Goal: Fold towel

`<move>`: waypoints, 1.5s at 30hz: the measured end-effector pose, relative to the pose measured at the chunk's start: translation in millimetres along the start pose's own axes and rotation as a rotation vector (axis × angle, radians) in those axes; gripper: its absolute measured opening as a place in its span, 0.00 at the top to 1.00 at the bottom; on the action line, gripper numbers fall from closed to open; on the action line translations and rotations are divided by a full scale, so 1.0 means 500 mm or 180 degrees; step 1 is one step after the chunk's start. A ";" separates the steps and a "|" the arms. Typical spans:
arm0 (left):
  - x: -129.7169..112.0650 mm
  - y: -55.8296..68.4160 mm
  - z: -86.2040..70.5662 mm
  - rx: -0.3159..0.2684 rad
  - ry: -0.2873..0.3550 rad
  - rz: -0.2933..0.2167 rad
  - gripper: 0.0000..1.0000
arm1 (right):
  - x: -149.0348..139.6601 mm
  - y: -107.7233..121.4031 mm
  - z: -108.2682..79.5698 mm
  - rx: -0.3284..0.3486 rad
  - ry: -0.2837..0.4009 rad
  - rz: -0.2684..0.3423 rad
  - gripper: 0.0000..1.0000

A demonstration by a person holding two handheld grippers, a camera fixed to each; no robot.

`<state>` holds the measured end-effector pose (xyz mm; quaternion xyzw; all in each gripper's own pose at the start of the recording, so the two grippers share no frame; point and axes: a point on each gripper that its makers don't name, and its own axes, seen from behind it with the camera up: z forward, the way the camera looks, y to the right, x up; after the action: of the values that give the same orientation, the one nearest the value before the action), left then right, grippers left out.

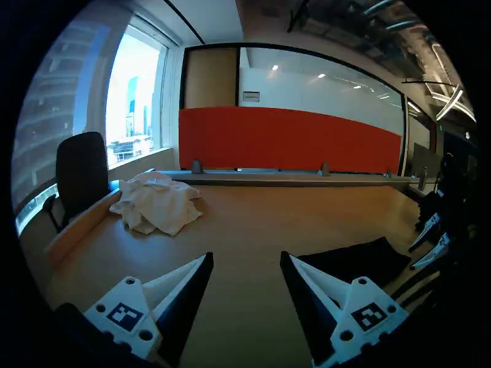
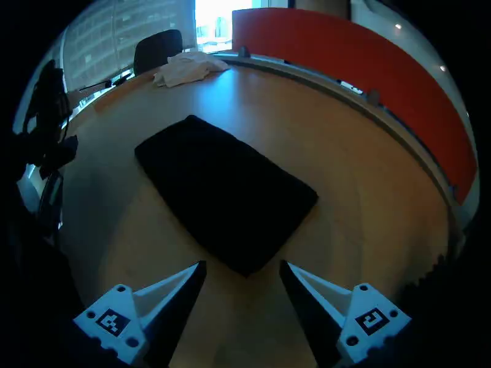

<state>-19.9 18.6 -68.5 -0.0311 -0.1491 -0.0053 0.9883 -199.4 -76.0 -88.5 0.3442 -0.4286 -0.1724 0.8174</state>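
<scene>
Lying flat, black towel, long axis diagonal; left gripper, right gripper jaws spread.

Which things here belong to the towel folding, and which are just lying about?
Job: black towel, flat on the table; left gripper and right gripper, both open.
Lying about: crumpled white cloth pile, office chair, red partition.

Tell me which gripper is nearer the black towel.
Right. The right gripper frames the black towel corner between its fingers; the left gripper points past it, towel beside one finger.
</scene>
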 end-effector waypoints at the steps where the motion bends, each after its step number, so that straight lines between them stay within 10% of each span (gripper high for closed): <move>1: 0.000 -0.002 0.000 0.0001 0.0001 0.0001 0.20 | 0.000 0.000 0.000 0.0001 -0.0002 -0.0003 0.08; 10: 0.000 -0.024 -0.003 0.0037 -0.0014 0.0014 0.20 | 0.003 0.007 0.005 -0.0018 -0.0002 -0.0029 0.10; 24: 0.012 -0.046 -0.005 0.0082 0.0009 0.0032 0.20 | -0.005 0.001 0.005 0.0071 -0.0120 -0.0038 0.53; 45: 0.011 -0.066 -0.014 0.0094 -0.0006 0.0088 0.20 | -0.015 0.003 0.007 0.0042 -0.0188 -0.0071 0.82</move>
<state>-13.1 -14.5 -71.3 -0.0186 -0.1497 0.0106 0.9885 -206.6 -71.9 -90.6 0.3491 -0.4498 -0.1888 0.8001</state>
